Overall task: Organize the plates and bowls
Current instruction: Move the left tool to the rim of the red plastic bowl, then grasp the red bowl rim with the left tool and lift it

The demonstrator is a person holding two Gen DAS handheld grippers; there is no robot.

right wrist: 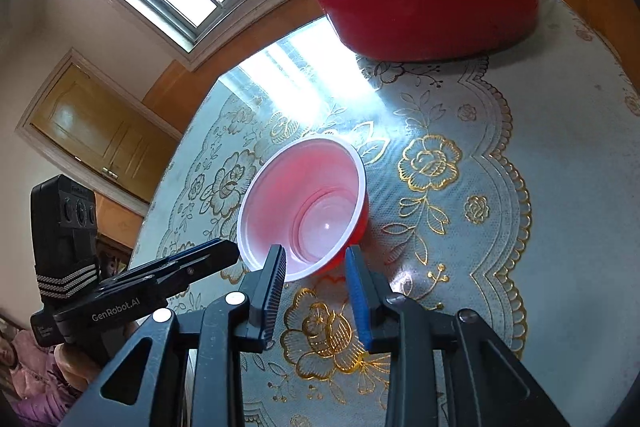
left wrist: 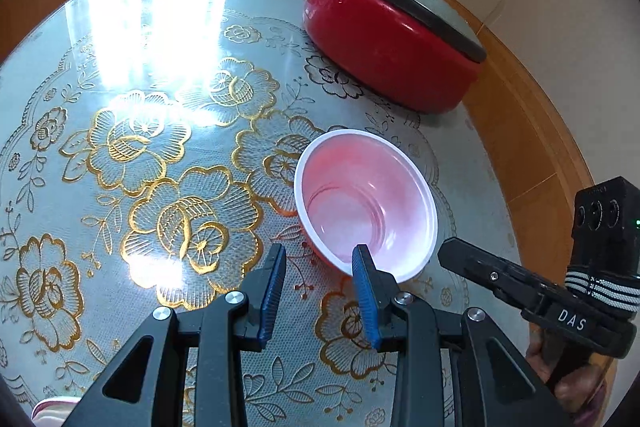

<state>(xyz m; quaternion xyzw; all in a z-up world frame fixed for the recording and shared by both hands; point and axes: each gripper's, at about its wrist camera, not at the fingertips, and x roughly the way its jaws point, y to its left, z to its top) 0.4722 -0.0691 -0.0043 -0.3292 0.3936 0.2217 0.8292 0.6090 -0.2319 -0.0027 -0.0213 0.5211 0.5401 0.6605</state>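
A bowl (left wrist: 366, 203), red outside and white inside, stands upright and empty on the floral tablecloth (left wrist: 132, 75). My left gripper (left wrist: 320, 253) hangs just before the bowl's near-left rim, jaws a little apart, pads pressing on nothing; its right fingertip (left wrist: 362, 259) overlaps the rim in the picture. In the right wrist view the same bowl (right wrist: 304, 203) sits ahead of my right gripper (right wrist: 316, 253), whose jaws stand apart on either side of the near rim without pressing on it. Each gripper shows edge-on in the other's view: the right gripper (left wrist: 446, 253) and the left gripper (right wrist: 230, 253), both close beside the bowl.
A red electric pot (left wrist: 392, 39) with a grey lid stands at the back of the table (right wrist: 560, 131), behind the bowl. The wooden table rim (left wrist: 520, 131) curves close on the right. A hand (left wrist: 560, 379) holds the right gripper. Something pink and white (left wrist: 52, 409) peeks in at the bottom left.
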